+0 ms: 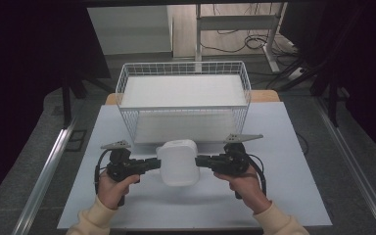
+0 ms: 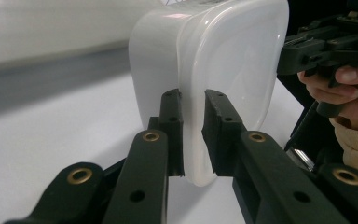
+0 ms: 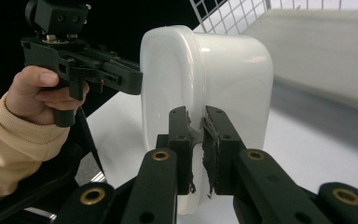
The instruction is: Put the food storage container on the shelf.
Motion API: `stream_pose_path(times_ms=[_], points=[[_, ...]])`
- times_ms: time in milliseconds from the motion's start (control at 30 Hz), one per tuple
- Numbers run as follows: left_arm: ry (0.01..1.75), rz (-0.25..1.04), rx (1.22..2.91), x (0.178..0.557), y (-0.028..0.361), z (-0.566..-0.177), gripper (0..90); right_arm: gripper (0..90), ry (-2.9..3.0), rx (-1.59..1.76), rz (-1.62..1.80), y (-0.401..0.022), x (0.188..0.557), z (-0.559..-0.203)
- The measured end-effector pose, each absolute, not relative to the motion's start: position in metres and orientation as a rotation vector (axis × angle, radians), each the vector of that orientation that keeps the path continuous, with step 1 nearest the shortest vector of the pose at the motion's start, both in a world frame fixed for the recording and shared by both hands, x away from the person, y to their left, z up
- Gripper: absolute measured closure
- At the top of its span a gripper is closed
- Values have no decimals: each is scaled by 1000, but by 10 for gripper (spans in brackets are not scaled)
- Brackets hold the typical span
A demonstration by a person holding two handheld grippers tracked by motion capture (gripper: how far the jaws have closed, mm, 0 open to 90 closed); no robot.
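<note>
A white plastic container [image 1: 178,162] with a lid hangs between both grippers, tipped on its side above the table. My left gripper [image 1: 154,164] is shut on the rim at its left side; in the left gripper view the jaws pinch the container's [image 2: 209,70] lid edge, at my left gripper [image 2: 193,135]. My right gripper [image 1: 201,161] is shut on the opposite rim; in the right gripper view the jaws clamp the container's [image 3: 214,74] edge, at my right gripper [image 3: 196,149]. Each hand holds its gripper level, pointing inward.
A white wire basket [image 1: 183,100] stands just behind the container at the table's far side. The pale tabletop [image 1: 284,186] stretches to left and right of the hands. Metal rails [image 1: 44,171] run along both sides on the floor.
</note>
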State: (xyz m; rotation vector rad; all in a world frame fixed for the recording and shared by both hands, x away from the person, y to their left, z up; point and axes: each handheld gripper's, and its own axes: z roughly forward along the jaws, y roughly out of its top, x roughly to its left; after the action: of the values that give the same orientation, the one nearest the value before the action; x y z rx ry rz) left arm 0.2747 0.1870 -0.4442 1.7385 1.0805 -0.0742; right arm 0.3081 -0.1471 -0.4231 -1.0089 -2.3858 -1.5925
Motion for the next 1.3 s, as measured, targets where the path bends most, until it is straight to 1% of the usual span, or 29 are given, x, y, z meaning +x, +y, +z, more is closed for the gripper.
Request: stream_pose_path(times_ms=[667, 967, 1300], points=[[1008, 28, 1753, 301, 182, -395, 781, 814, -2435, -977, -1701, -151, 328, -378], [995, 26, 1740, 311, 183, -380, 782, 813, -2451, -956, -1733, -151, 337, -363], [983, 62, 1740, 318, 185, -362, 782, 813, -2461, -942, -1753, -148, 345, -347]])
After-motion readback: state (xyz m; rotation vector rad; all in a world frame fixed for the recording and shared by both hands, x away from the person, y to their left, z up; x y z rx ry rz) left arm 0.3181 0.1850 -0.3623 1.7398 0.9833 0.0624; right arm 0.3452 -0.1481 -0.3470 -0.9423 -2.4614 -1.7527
